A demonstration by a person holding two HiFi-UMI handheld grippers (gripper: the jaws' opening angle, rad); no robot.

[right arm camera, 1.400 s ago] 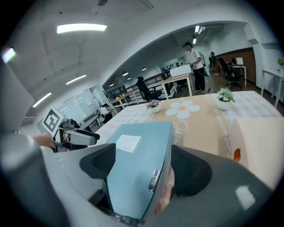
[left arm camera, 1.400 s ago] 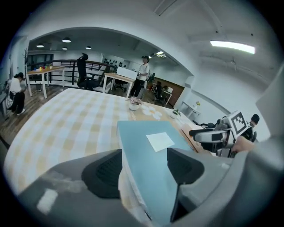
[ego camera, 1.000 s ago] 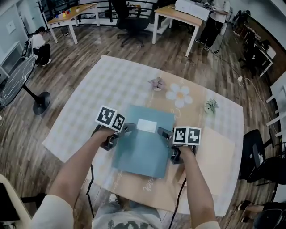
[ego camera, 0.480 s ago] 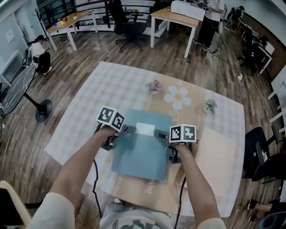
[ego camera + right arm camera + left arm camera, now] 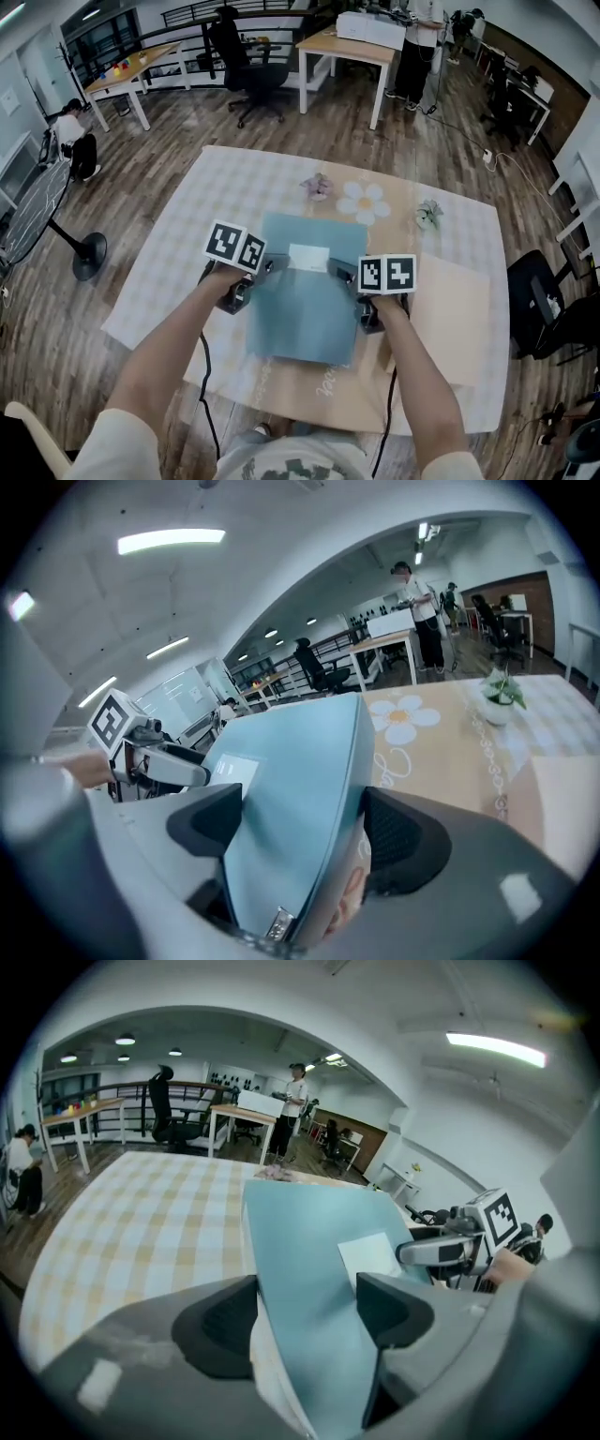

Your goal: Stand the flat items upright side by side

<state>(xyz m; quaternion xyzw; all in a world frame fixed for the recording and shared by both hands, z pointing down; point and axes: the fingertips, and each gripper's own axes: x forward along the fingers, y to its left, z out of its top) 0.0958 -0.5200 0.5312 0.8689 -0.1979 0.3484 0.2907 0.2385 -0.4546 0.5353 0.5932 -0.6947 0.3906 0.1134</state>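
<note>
A teal folder (image 5: 305, 300) with a white label (image 5: 307, 257) is held up off the table between both grippers, tilted with its top edge away from me. My left gripper (image 5: 253, 281) is shut on the teal folder's left edge (image 5: 309, 1316), with pale sheets showing under the cover. My right gripper (image 5: 354, 291) is shut on its right edge (image 5: 300, 808). In the left gripper view the right gripper (image 5: 450, 1246) shows across the cover; the right gripper view shows the left gripper (image 5: 164, 761) the same way.
The table (image 5: 187, 234) has a checked cloth and a tan runner with a daisy print (image 5: 366, 200). A small potted plant (image 5: 427, 215) and a small pinkish ornament (image 5: 317, 186) stand at the far side. Desks, chairs and people are beyond; a fan (image 5: 37, 206) stands at left.
The folder has risen slightly and shifted a little right with both grippers still on it. My head has moved, so the table sits lower in view.
</note>
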